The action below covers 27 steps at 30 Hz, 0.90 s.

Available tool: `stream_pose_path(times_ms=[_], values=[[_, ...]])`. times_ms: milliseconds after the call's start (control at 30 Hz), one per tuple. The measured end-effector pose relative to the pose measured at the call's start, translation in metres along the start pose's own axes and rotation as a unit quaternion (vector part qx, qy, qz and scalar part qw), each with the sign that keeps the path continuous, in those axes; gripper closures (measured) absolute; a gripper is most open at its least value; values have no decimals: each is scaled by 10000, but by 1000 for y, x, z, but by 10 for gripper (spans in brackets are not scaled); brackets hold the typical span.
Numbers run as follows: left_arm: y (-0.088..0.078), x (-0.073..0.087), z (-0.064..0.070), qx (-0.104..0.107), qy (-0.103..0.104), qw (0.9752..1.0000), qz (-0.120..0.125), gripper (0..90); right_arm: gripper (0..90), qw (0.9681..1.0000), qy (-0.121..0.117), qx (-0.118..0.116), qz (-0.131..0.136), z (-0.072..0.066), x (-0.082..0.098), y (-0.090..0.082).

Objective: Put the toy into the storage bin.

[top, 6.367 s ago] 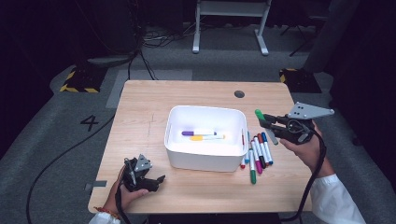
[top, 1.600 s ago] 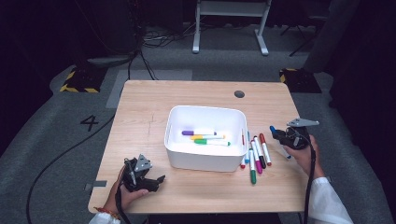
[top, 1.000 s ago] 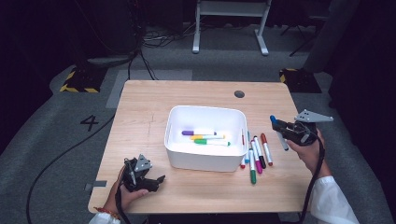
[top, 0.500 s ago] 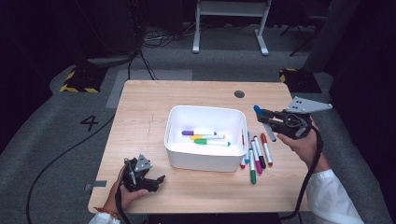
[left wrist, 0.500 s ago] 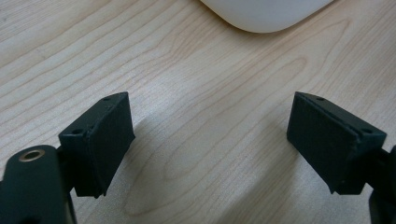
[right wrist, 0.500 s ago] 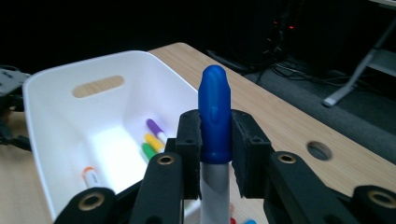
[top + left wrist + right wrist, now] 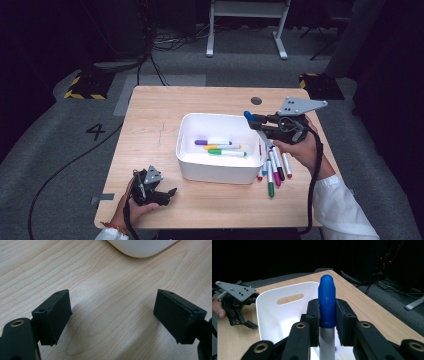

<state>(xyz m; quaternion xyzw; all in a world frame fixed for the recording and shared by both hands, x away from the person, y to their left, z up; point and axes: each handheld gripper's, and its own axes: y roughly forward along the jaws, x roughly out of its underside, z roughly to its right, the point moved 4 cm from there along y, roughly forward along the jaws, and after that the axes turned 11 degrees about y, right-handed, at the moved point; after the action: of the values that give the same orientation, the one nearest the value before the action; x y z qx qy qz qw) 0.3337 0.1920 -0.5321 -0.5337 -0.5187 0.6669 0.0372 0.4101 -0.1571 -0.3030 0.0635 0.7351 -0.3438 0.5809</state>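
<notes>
- Right gripper point(image 7: 257, 119) clamps a blue marker point(image 7: 326, 301), raised over the right rim of the white bin point(image 7: 187, 150).
- Left gripper point(image 7: 112, 315) rests wide and empty on the table point(image 7: 150, 110), near left.
- Three markers point(image 7: 220, 147) lie in the bin.

Table brightly lit, surroundings dark; close fingers slightly blurred.

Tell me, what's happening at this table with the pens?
A person is sorting markers into a white bin. The right gripper is clamped on a blue-capped marker, held above the bin's edge. Three markers lie inside; several more wait beside it on the table. The left gripper rests open near the front edge.
</notes>
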Motion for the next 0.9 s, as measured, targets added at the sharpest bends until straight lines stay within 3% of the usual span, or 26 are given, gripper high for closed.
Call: stream_pose_path(times_ms=[200, 467, 567, 600, 633, 733, 900], values=[[0, 0, 0, 0, 0, 10000, -1, 148, 748, 9997, -144, -165, -128, -10, -2, 19], [0, 0, 0, 33, 16, 10000, -2, 148, 749, 9967, -348, -229, -694, -25, 13, 52], [0, 0, 0, 34, 14, 10000, -4, 148, 748, 9934, -418, -279, -1027, -29, 25, 67], [0, 0, 0, 34, 14, 10000, -4, 148, 748, 9934, -418, -279, -1027, -29, 25, 67], [0, 0, 0, 33, 15, 10000, -3, 148, 748, 9911, -455, -286, -1216, -30, 31, 73], [0, 0, 0, 49, 10, 10000, 1, 148, 748, 9892, -434, -345, -1357, -32, 37, 77], [0, 0, 0, 49, 9, 10000, -3, 148, 748, 9806, -567, -397, -1832, -35, 52, 84]])
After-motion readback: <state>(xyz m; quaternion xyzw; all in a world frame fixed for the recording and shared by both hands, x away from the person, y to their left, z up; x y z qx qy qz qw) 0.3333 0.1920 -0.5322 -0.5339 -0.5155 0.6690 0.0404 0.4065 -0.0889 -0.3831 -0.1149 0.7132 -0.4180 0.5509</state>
